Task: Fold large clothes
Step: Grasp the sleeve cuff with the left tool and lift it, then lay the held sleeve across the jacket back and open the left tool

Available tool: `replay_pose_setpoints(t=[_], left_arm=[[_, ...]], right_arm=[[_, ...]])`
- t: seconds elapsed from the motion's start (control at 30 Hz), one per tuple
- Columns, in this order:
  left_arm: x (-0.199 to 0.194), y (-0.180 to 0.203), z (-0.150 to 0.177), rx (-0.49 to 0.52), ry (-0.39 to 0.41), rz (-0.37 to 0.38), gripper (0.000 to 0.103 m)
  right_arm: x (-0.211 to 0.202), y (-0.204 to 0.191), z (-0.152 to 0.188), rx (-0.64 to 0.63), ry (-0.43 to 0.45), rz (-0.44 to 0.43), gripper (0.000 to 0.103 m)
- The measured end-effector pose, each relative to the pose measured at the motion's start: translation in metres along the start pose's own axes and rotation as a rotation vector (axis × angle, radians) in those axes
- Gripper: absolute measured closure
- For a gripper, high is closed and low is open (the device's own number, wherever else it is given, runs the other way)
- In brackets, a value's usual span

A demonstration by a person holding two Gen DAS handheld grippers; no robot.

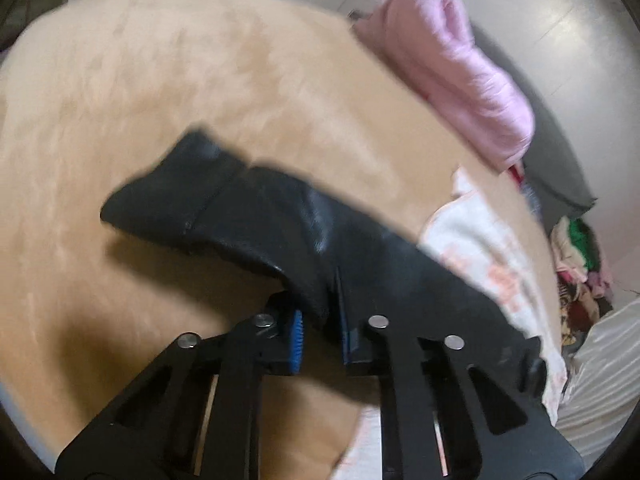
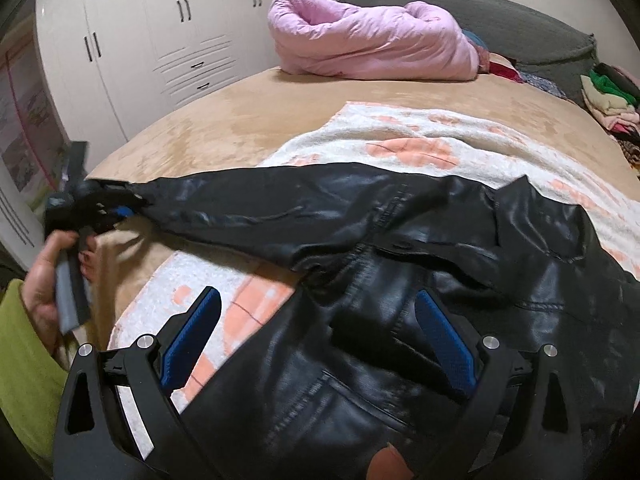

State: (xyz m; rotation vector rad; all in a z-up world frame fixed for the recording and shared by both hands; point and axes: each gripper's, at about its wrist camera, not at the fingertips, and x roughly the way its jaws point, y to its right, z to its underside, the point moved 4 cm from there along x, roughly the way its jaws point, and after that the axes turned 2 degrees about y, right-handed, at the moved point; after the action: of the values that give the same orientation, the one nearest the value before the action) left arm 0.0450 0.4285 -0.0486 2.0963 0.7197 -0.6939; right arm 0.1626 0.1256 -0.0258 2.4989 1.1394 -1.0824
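A black leather jacket (image 2: pixel 400 248) lies spread on a white blanket with pink patches (image 2: pixel 400 136), on a tan bed cover (image 2: pixel 224 120). Its sleeve (image 2: pixel 248 208) stretches out to the left. My left gripper (image 2: pixel 120 210) is shut on that sleeve near the cuff, held by a hand (image 2: pixel 44 280) in a green sleeve. In the left wrist view the black sleeve (image 1: pixel 224 208) runs out from between the blue pads of the left gripper (image 1: pixel 320 316), lifted off the bed cover (image 1: pixel 160 80). My right gripper (image 2: pixel 320 320) hangs open over the jacket's body, with nothing between its blue pads (image 2: pixel 192 336).
A rolled pink quilt (image 2: pixel 372 40) lies at the head of the bed against a grey headboard (image 2: pixel 500 12). A pile of mixed clothes (image 2: pixel 608 96) sits at the far right. White wardrobes (image 2: pixel 160 40) stand beyond the bed on the left.
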Motion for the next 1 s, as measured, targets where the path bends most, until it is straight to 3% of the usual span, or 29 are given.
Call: replay_pose_setpoints(t=[0.17, 0.33, 0.47, 0.73, 0.83, 1.0], left_arm=[[-0.052, 0.06, -0.014, 0.13, 0.131, 0.07, 0.101], [-0.09, 0.123, -0.016, 0.222, 0.201, 0.171, 0.102], [-0.121, 0.183, 0.0, 0.31, 0.249, 0.265, 0.102], [-0.15, 0.293, 0.069, 0.539, 0.214, 0.435, 0.102], [-0.146, 0.327, 0.104, 0.62, 0.168, 0.492, 0.102], [-0.119, 0.361, 0.168, 0.754, 0.074, 0.523, 0.102]], right_arm=[[-0.015, 0.031, 0.005, 0.071, 0.021, 0.034, 0.006], [-0.043, 0.066, 0.013, 0.158, 0.062, 0.078, 0.006], [-0.065, 0.096, 0.019, 0.223, 0.092, 0.119, 0.006], [-0.123, 0.161, 0.041, 0.373, 0.183, 0.215, 0.006], [-0.142, 0.186, 0.054, 0.416, 0.201, 0.256, 0.006], [-0.181, 0.231, 0.086, 0.537, 0.236, 0.325, 0.006]])
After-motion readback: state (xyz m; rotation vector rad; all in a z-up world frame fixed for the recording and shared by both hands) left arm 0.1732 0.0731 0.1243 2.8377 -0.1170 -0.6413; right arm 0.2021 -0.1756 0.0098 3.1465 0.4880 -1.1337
